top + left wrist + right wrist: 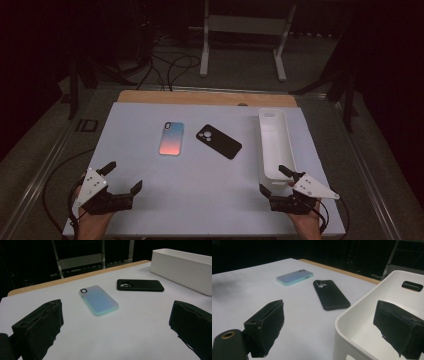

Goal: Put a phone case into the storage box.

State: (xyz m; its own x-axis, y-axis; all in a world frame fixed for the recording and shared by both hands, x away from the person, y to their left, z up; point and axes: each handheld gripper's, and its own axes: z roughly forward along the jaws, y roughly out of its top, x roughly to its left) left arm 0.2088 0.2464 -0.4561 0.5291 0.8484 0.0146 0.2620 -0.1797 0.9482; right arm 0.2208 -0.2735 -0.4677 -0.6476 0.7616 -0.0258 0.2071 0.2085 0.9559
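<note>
A pastel blue-to-pink phone (171,138) (99,299) (294,277) lies flat on the white table top (200,185), left of centre. Beside it on the right rests a black phone (219,141) (139,285) (331,295), set at an angle, camera side up. A long white bin (275,142) (183,268) (374,322) stands at the right. My left gripper (125,178) (116,326) hovers open near the front left corner with nothing between its jaws. Open too, my right gripper (274,179) (332,325) sits at the bin's near end, one jaw over the bin's inside, the other outside its wall.
A wooden strip (205,97) borders the table's far edge. Beyond it stand a white metal frame (245,37) and loose cables (170,67) on the dark floor. Black stand legs (75,85) flank the table on both sides.
</note>
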